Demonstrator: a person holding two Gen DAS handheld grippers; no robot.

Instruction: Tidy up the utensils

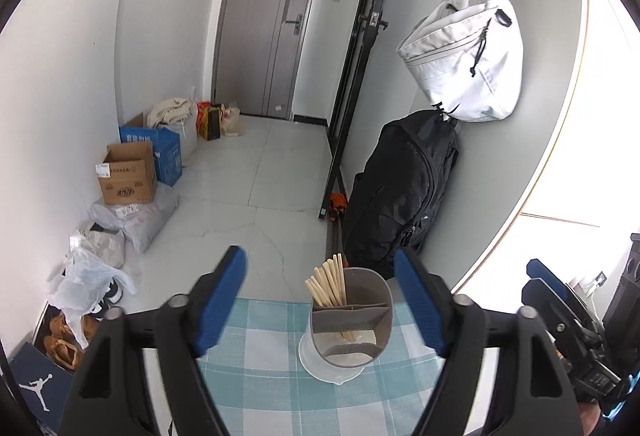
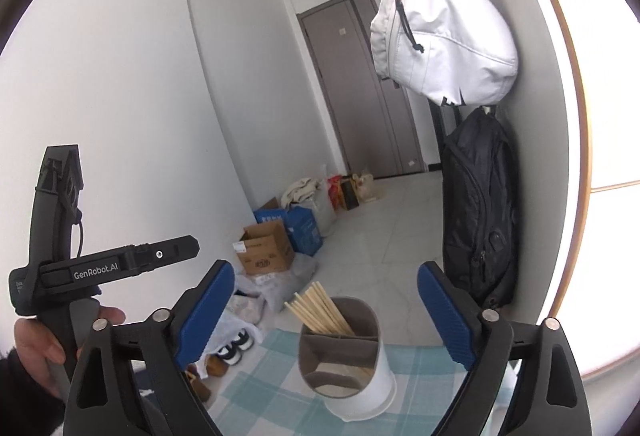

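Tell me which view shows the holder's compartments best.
Left wrist. It looks down into the holder, so the dividers and the chopsticks in the far compartment read clearly. Right wrist sees the holder from a flatter angle: the same chopsticks show, but the near compartments are foreshortened.

A blue-and-white check is borne by the cloth [image 1: 260, 368]. The holder [image 1: 348, 320] is coloured grey within, white at its base; pale wood is shown by the chopsticks [image 1: 328, 282] (the pads [image 1: 218, 304] being blue).
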